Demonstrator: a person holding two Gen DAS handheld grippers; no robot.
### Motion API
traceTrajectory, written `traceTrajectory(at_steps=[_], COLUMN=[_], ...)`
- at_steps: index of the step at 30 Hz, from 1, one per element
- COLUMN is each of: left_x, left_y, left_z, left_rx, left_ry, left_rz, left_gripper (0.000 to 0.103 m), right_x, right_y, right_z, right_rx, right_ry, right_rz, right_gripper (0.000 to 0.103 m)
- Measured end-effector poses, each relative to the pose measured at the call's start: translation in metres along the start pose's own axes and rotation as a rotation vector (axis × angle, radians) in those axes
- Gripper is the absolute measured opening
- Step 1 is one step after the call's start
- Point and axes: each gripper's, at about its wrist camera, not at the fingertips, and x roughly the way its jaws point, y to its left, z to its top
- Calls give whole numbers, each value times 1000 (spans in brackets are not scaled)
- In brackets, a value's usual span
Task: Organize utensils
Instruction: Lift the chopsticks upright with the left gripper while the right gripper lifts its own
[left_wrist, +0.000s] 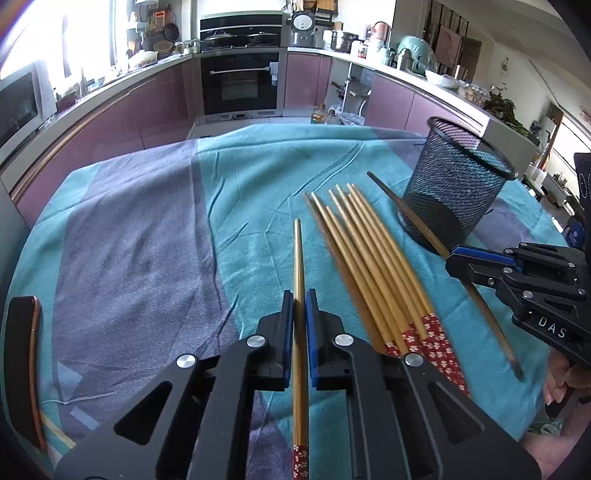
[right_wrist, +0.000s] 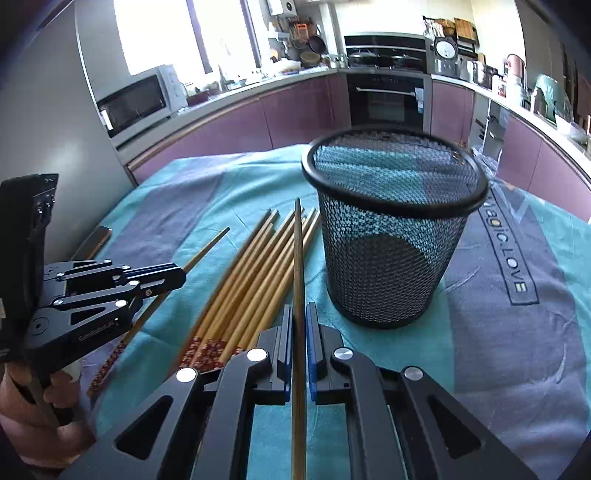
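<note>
A single chopstick (left_wrist: 300, 280) is clamped in the left gripper (left_wrist: 300, 295), its jaws closed tight on the shaft, and another chopstick (right_wrist: 298, 266) is pinched the same way in the right gripper (right_wrist: 299, 308). The remaining chopsticks (left_wrist: 364, 254) lie fanned on the cloth-covered tabletop (left_wrist: 147, 229), between the two held ones, and the mesh cup (right_wrist: 391, 236) stands upright just beside them, apparently empty. Each chopstick is held partway along its length, so it could pivot or slip between the pads when tilted toward the cup. The cup looks light; it could be tipped or pushed away if a tip is caught on the rim or mesh. With both grippers close together, a collision could also be caused.
</note>
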Motion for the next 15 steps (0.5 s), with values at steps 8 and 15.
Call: traceTrajectory(at_steps=[8,15], left_x=[-34,-71], left_y=[-4,-11], left_z=[5,16], left_rx=[18,28], left_ry=[-52,-110], left_rz=[-57,-151], left_gripper=[7,7], right_x=[-23,-56], right_y=[0,-7], right_z=[3,13], right_rx=[-4,9], right_ry=[-40,-135], right_rz=[95,139], right_gripper=[6,6])
